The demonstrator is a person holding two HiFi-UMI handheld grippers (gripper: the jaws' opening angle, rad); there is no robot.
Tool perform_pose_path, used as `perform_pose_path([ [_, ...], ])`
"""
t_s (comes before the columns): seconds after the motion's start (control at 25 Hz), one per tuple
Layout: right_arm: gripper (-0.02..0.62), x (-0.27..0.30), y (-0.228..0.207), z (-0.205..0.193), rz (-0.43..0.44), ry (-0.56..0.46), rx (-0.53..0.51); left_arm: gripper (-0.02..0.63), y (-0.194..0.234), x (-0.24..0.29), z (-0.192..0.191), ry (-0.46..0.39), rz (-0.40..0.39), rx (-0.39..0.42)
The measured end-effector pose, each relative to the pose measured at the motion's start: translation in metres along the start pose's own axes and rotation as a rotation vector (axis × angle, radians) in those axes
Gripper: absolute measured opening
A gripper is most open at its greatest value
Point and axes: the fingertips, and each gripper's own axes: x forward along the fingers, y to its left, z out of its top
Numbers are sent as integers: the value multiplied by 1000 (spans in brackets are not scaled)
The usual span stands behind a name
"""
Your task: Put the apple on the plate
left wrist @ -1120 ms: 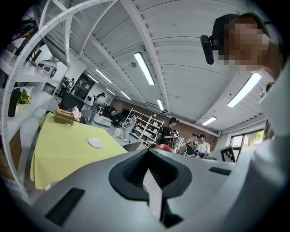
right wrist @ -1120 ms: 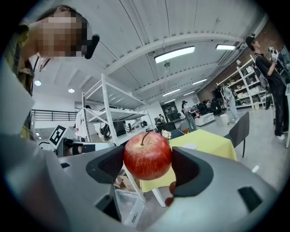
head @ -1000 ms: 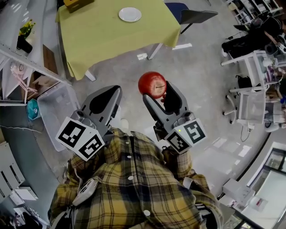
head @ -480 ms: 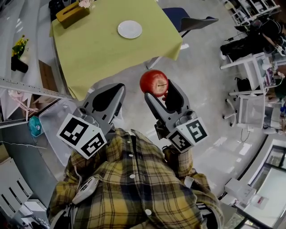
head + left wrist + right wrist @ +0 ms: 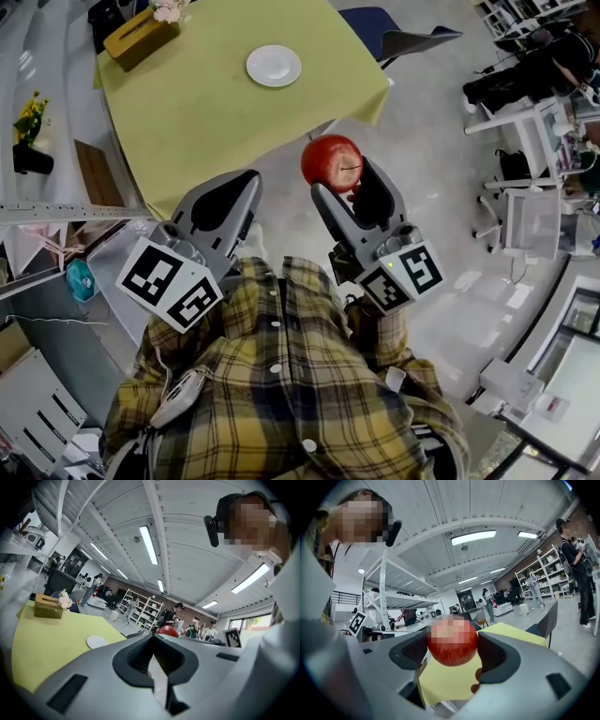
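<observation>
Yellow table [image 5: 216, 112] with plate [image 5: 274, 66] sat nearer than second ago (tissue box [image 5: 141, 36] came into shot). Right gripper [image 5: 336, 180] clamped apple [image 5: 332, 159], above floor [image 5: 441, 187], short of table. Left gripper [image 5: 248, 181] jaws together, empty.

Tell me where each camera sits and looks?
Head view: on the person's head, facing steeply down; checked shirt, both grippers, table.
Left gripper view: on left gripper, along its shut jaws toward the plate; person's head above.
Right gripper view: on right gripper, along jaws gripping the apple; person's head above.
All three show the apple.
</observation>
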Motion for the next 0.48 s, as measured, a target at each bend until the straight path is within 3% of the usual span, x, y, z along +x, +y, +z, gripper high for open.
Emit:
perform_pose_path([
  [0.48, 330, 6, -48, 1, -34, 12, 31, 7, 7, 49, -8, 44, -12, -17],
])
